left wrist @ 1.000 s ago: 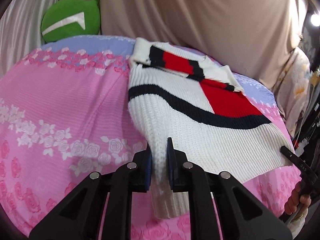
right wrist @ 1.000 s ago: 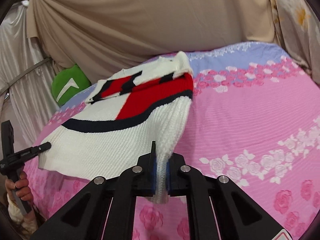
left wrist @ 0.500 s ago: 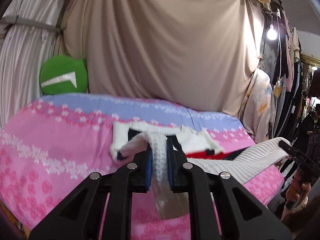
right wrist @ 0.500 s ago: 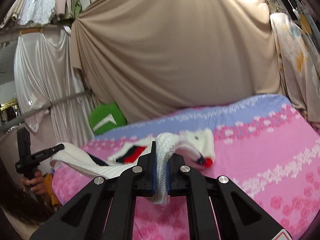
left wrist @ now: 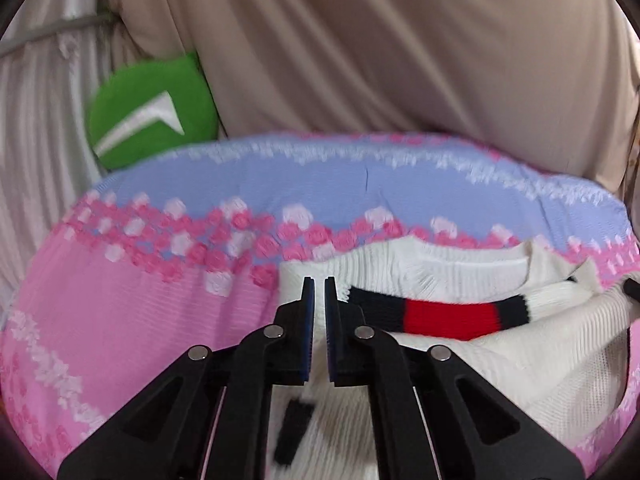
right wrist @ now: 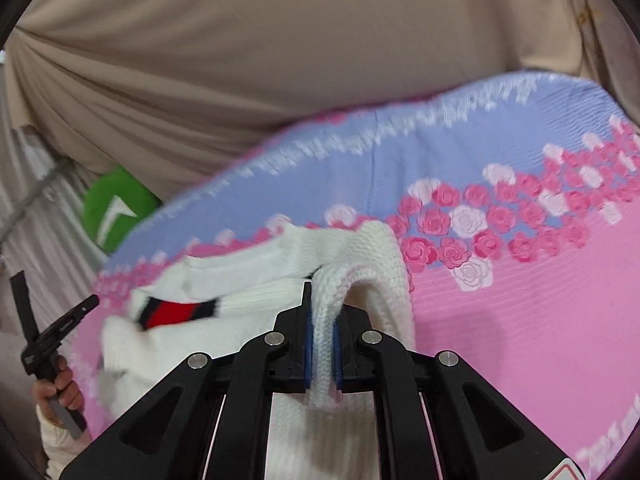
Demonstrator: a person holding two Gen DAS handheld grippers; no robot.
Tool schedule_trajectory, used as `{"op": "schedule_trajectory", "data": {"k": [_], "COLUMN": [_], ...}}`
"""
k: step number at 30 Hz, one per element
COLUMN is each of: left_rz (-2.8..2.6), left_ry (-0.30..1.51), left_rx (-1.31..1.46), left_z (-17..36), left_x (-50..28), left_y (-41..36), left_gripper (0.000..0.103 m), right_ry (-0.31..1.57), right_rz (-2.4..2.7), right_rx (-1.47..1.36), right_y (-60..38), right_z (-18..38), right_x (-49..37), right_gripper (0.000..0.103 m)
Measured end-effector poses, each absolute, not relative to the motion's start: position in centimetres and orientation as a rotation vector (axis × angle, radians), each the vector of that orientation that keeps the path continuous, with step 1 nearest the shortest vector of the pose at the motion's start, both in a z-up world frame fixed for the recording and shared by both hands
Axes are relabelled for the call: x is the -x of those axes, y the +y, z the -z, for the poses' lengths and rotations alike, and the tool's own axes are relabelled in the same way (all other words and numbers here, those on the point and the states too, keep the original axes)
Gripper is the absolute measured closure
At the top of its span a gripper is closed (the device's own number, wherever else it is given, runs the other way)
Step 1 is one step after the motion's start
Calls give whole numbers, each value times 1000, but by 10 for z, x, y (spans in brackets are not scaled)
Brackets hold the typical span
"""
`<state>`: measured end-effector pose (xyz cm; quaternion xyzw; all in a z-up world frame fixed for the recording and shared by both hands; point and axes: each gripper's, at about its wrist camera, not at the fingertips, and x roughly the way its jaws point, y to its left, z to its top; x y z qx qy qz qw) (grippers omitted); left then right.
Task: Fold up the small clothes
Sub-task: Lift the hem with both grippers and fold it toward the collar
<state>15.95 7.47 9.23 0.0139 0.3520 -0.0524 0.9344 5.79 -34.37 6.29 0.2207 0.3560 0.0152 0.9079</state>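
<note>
A small white knit sweater (left wrist: 500, 344) with a red and navy stripe lies folded over on the pink and lilac flowered bed cover (left wrist: 120, 312). My left gripper (left wrist: 319, 292) hovers over the sweater's left edge, its jaws a narrow gap apart with nothing clearly held between them. My right gripper (right wrist: 321, 304) is shut on a white knit fold of the sweater (right wrist: 248, 304) and holds it just above the cover (right wrist: 520, 320). The left gripper also shows at the left of the right wrist view (right wrist: 86, 306).
A green round cushion (left wrist: 152, 108) leans against the beige curtain (left wrist: 380, 40) at the back left. It also shows in the right wrist view (right wrist: 116, 208). The lilac band (left wrist: 320, 176) of the cover runs along the far edge.
Both grippers carried the sweater's near hem up and over toward the collar and came down low. The left gripper's jaws have parted slightly and the knit no longer sits between them.
</note>
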Motion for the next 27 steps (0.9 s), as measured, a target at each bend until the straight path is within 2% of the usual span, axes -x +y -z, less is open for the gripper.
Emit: {"op": "schedule_trajectory", "data": {"k": [3,5,6,8,13,16,18,21,25,27], "left_rz": [167,244,290,372,558,616,557,473,221,166], "left_ry": [759,744,737,731,819,958,969,865,660,599], "left_rx": [24,45,52,51,-48,-108,-204,-227,-89,-61], "left_z": [-82,-90,-94,-99,-81,-49,-37,-59,-119,-141], "left_x": [-170,-155,-145,-118,-55,-55,-69,-107,-156,-155], "left_y": [87,94,96,101,83,52,28,10,41,67], "left_gripper": [98,89,73,52,51,51,53,51,53,48], "right_ry": [764,723,702,662,688,770,801,783,650,600], "right_rz": [-65,-98,-107,-107,-174,-250,-246,-155,-30,-30], "right_rx": [-507,-533,-534,-516,-372,-222,-133,-69,-330,-335], "right_y": [-351,-358,-361,-366,-344,-306,-287,-277,-330,-340], "right_z": [-48,-55,-59,-71,-75,-59,-53,-61,-96,-105], "right_x": [-75,-65,-58,-33,17,9,-14,-66,-84,-62], "right_gripper": [90,87,84,76,75,76,76,76,78,69]}}
